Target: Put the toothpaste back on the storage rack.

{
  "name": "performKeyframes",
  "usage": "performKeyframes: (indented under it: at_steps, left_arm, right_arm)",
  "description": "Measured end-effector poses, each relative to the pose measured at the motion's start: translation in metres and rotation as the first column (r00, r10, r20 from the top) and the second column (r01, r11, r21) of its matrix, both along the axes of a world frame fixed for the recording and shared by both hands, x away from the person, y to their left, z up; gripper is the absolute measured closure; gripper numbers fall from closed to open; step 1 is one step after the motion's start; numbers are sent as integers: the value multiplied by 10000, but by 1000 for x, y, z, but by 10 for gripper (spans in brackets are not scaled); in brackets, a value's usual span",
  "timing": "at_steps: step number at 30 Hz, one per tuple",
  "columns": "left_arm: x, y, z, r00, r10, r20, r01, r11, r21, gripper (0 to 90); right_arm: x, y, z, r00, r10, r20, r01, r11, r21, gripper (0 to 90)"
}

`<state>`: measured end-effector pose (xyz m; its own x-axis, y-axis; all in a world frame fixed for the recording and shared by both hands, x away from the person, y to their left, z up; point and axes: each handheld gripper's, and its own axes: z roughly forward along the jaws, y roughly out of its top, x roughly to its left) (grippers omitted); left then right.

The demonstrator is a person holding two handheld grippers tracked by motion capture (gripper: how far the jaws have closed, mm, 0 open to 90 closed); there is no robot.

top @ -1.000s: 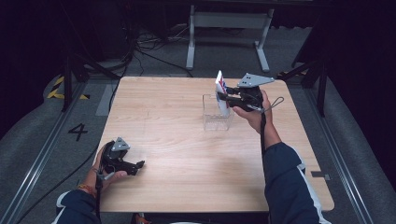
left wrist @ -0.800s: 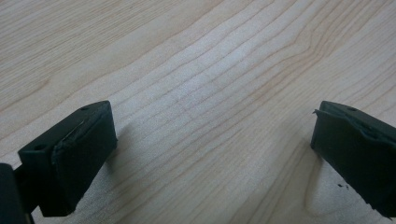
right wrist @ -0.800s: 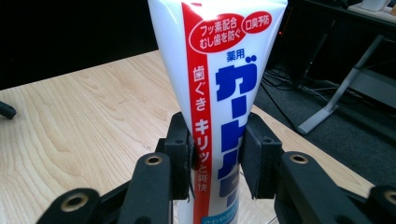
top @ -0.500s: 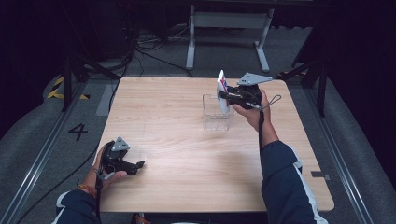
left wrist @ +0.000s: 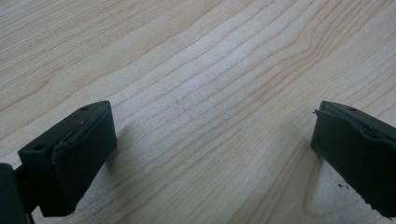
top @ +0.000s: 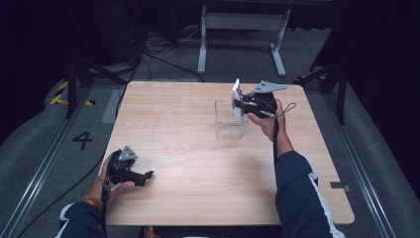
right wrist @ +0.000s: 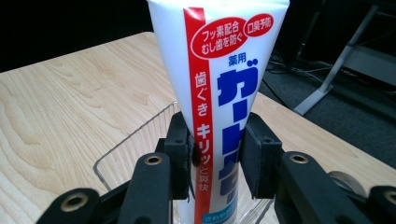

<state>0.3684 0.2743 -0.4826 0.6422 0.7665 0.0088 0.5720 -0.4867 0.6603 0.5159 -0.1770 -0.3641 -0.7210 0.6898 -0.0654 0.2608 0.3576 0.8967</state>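
My right hand-held gripper (right wrist: pixel 217 154) clamps the upright white-and-red toothpaste tube (right wrist: pixel 219 93) over the clear plastic box (top: pixel 230 121) on the wooden surface (top: pixel 198 163), so I should lower straight; my left hand-held gripper (left wrist: pixel 210 149) rests wide apart.

White toothpaste tube (right wrist: pixel 219 93) with red stripe and blue Japanese lettering stands upright, flat crimped end up, lower end inside a clear plastic container (top: pixel 230 121). Container sits on the wooden table's far right part.
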Motion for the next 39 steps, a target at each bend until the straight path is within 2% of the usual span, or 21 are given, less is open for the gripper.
performKeyframes:
  at_steps: [22, 39]
  left_arm:
    - [0, 0, 0, 10000, 5, 4, -5, 10000, -1, 7]
    - [0, 0, 0, 10000, 31, 53, -31, 10000, -15, 7]
  right_arm:
    - [-2, -1, -28, 9988, -35, -496, 17, 9993, -362, 671]
    - [-4, -3, -39, 9967, 39, -807, -83, 9985, -541, 663]
